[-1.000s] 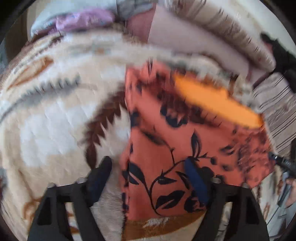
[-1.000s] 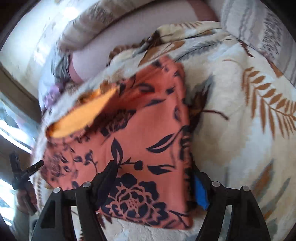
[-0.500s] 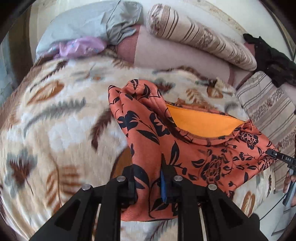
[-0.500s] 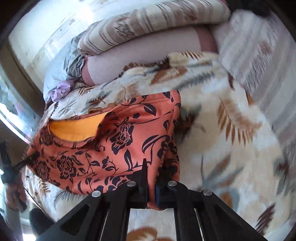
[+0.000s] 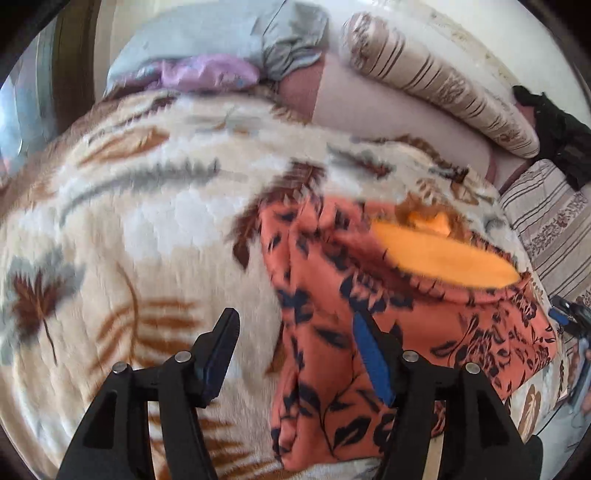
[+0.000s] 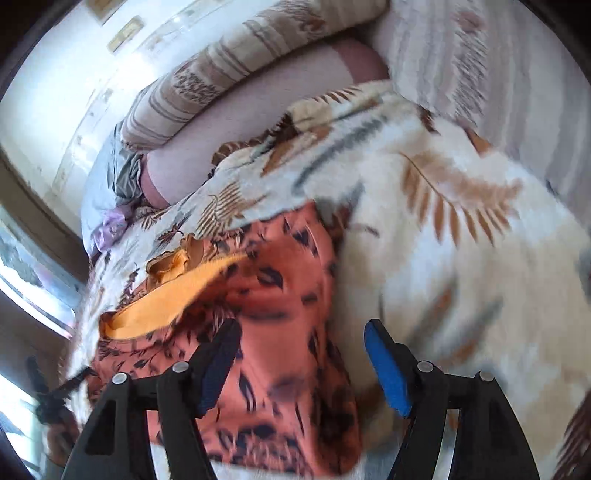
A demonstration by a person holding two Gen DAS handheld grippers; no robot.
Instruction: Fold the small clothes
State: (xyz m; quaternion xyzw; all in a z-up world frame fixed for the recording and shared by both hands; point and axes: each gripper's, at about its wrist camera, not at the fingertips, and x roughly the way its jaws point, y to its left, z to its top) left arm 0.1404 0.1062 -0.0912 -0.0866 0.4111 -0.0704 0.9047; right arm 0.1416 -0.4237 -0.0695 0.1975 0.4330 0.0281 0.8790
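An orange garment with a dark floral print (image 5: 332, 332) lies on the leaf-patterned blanket (image 5: 147, 221), its plain orange lining (image 5: 443, 254) showing at the open top. My left gripper (image 5: 295, 343) is open over the garment's left edge, holding nothing. In the right wrist view the same garment (image 6: 273, 314) lies lower left, lining (image 6: 162, 310) at its left. My right gripper (image 6: 303, 358) is open over the garment's right edge and empty.
Striped bolster pillows (image 5: 443, 88) and a grey pillow (image 5: 221, 33) with a purple cloth (image 5: 199, 72) lie at the bed's far side. A black item (image 5: 554, 129) sits at far right. A striped cover (image 6: 498, 74) borders the blanket.
Both grippers were shut on the garment's lower corners half a second ago, holding it lifted. Now both have opened and let go, and the garment lies on the blanket.
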